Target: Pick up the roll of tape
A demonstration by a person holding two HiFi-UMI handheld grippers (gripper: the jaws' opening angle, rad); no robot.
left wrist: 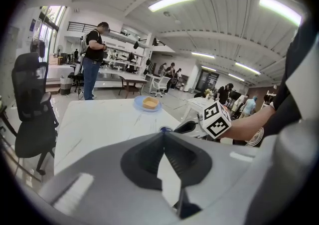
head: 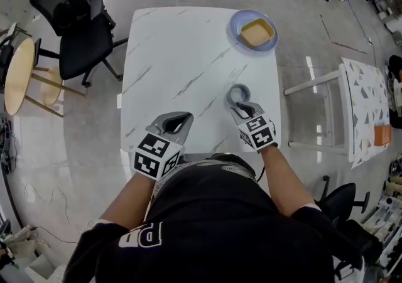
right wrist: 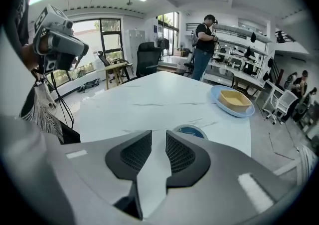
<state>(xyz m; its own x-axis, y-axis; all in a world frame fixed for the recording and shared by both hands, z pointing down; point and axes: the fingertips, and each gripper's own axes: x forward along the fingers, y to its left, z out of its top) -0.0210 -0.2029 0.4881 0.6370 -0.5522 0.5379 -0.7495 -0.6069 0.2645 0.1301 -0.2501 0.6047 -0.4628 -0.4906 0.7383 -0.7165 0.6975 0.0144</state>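
Observation:
The roll of tape (head: 239,94) is a grey ring with a blue core, lying flat on the white marble table (head: 182,56). My right gripper (head: 240,110) sits just behind it, tips almost at its near rim. In the right gripper view the tape (right wrist: 190,131) shows just past my jaws, which stand a narrow gap apart with nothing between them. My left gripper (head: 182,118) hovers at the table's near edge, left of the tape, tips closed together and empty. From the left gripper view, the tape (left wrist: 165,130) peeks over the jaws.
A blue plate (head: 236,24) holding a tan square dish stands at the table's far right corner. A black office chair (head: 72,18) and a round wooden table (head: 19,74) are to the left. Another white table (head: 367,106) is at the right.

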